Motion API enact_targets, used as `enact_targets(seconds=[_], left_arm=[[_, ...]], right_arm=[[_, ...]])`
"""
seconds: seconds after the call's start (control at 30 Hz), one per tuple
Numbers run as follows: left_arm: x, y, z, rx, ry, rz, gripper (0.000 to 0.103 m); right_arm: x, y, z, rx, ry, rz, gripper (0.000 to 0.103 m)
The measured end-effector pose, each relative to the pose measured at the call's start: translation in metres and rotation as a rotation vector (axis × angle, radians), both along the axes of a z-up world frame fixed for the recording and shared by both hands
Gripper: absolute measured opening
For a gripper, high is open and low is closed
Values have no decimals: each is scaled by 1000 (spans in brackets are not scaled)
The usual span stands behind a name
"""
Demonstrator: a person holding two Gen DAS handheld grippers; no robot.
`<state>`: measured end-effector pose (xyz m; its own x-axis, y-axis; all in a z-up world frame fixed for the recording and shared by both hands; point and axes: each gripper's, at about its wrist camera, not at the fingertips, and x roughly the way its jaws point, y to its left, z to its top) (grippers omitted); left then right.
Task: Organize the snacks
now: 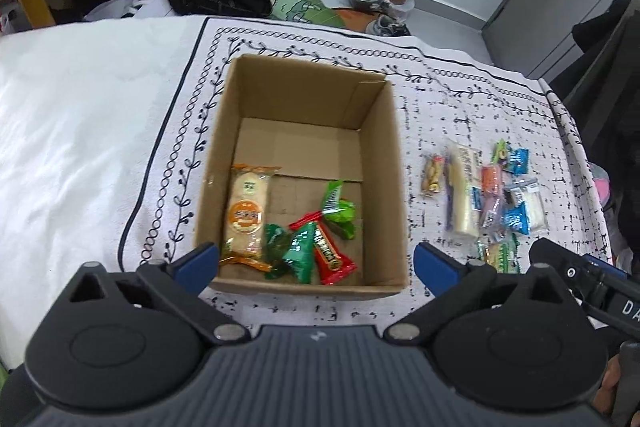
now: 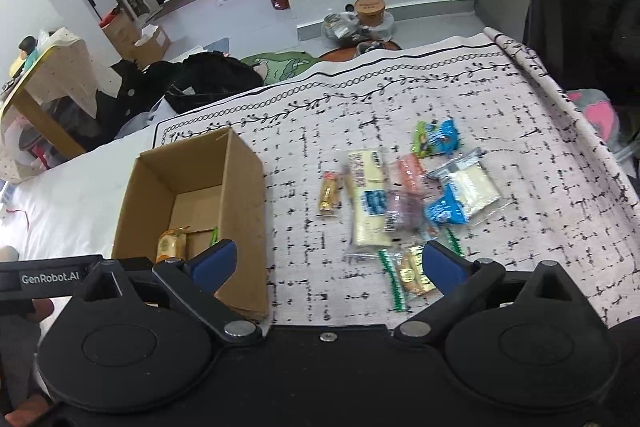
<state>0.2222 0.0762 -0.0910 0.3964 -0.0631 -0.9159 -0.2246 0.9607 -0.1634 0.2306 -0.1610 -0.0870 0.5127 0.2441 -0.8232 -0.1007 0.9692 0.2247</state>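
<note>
Above the box (image 1: 304, 163), left gripper (image 1: 316, 267) fingers wide apart (empty).

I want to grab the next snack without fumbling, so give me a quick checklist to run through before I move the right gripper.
1. Right gripper open and holding nothing: ok.
2. Left gripper open, holding nothing: ok.
3. Cardboard box upright with bare floor at its far end: ok.
4. Loose snacks remain on the patterned cloth: ok.
5. Nearest target, the green-edged cracker packet, lies apart from the pile: not ok, it touches the long white packet.
6. Whether packets overlap in the blurred pile: cannot tell.
</note>
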Motion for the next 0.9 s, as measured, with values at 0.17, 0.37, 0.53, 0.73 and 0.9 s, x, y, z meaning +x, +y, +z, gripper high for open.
enact_targets(seconds=[0.17, 0.37, 0.53, 0.73, 0.9], left_arm=[[2, -16, 3, 3, -12, -19, 103], [4, -34, 4, 5, -18, -44, 103], [7, -48, 3, 4, -21, -57, 103], [12, -68, 4, -2, -28, -75, 103], [17, -87, 0, 11, -17, -100, 103]], right_arm=[[-2, -19, -2, 14, 8, -17, 103], [-4, -43, -8, 17, 22, -40, 103], [-6, -60, -9, 20, 15, -44, 103], [-5, -80, -13, 27, 18, -61, 103], [-3, -98, -21, 46, 41, -78, 103]])
